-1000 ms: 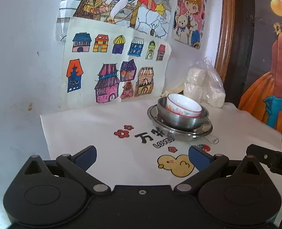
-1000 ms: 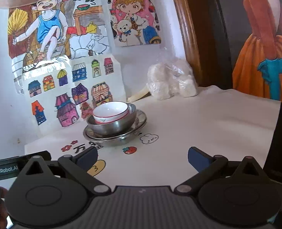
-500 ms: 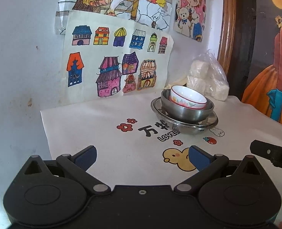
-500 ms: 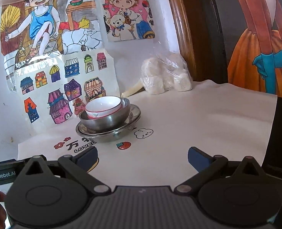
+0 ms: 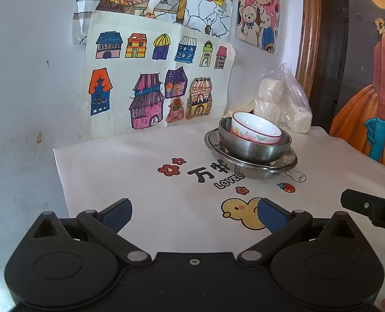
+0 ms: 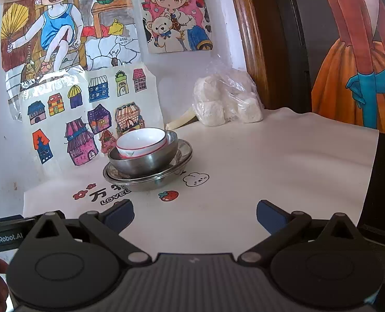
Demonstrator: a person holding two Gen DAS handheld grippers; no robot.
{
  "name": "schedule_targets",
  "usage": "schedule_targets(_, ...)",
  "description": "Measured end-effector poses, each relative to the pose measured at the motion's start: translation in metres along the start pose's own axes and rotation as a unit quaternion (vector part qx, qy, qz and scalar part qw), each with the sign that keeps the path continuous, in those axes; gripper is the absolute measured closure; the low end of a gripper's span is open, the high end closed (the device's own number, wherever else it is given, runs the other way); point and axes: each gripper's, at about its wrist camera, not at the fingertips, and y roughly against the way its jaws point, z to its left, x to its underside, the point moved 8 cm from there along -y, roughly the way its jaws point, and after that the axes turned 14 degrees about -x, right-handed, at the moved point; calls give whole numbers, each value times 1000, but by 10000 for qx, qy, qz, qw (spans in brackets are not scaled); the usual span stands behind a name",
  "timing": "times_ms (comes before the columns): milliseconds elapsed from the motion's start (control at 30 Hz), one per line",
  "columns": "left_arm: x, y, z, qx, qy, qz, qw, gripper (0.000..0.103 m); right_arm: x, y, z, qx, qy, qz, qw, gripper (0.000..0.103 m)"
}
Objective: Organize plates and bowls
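A white cloth [image 5: 130, 171] printed with cartoons covers the table. Near its back edge a metal plate [image 5: 249, 167] carries a metal bowl [image 5: 255, 150], and a white bowl [image 5: 256, 127] with a red rim sits tilted inside that. Both the left gripper [image 5: 194, 214] and the right gripper [image 6: 195, 214] hang above the cloth, well apart from the stack, jaws spread wide and empty.

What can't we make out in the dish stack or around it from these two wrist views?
- Metal plate count: both views show layered rims under the metal bowl; one plate or two cannot be told.
- Inside of the metal bowl: covered by the white bowl nested in it.
- Printed lettering on the tablecloth: partly hidden under the plate in both views.
- Contents of the plastic bag: white lumps, blurred by wrinkled film.
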Motion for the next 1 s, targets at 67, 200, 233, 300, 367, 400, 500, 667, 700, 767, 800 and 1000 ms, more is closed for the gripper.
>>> schedule_targets(67, 0, 0, 0, -3, 5, -2, 10000, 1, 0, 0, 0, -1, -6, 5, 10000, 0)
schedule_targets(200, 0, 0, 0, 6, -1, -7, 10000, 1, 1, 1, 0, -11, 1, 16, 10000, 0)
schedule_targets(233, 0, 0, 0, 8, -4, -6, 10000, 1, 1, 1, 0, -10, 0, 14, 10000, 0)
schedule_targets(300, 1, 1, 0, 16, -7, -6, 10000, 1, 1, 1, 0, -11, -6, 23, 10000, 0)
schedule_targets(367, 1, 1, 0, 20, -8, -10, 10000, 1, 1, 2, -1, -5, -8, 27, 10000, 0)
schedule_targets(400, 1, 1, 0, 21, -8, -9, 10000, 1, 1, 3, -1, -1, -11, 22, 10000, 0)
schedule_targets(500, 1, 1, -1, 25, -10, -11, 10000, 1, 0, 3, -1, -1, -6, 18, 10000, 0)
schedule_targets(667, 1, 3, -1, 36, -31, -25, 10000, 1, 1, 4, -1, -12, -9, 35, 10000, 0)
schedule_targets(700, 1, 3, -2, 36, -36, -24, 10000, 1, 1, 4, -1, -11, -11, 37, 10000, 0)
schedule_targets(767, 1, 3, -2, 40, -39, -26, 10000, 1, 1, 4, -1, -8, -7, 32, 10000, 0)
schedule_targets(800, 1, 3, -2, 46, -41, -24, 10000, 1, 1, 4, -1, -5, -7, 31, 10000, 0)
schedule_targets(1000, 2, 3, -2, 65, -59, 3, 10000, 1, 2, 2, -2, 10, -24, 62, 10000, 0)
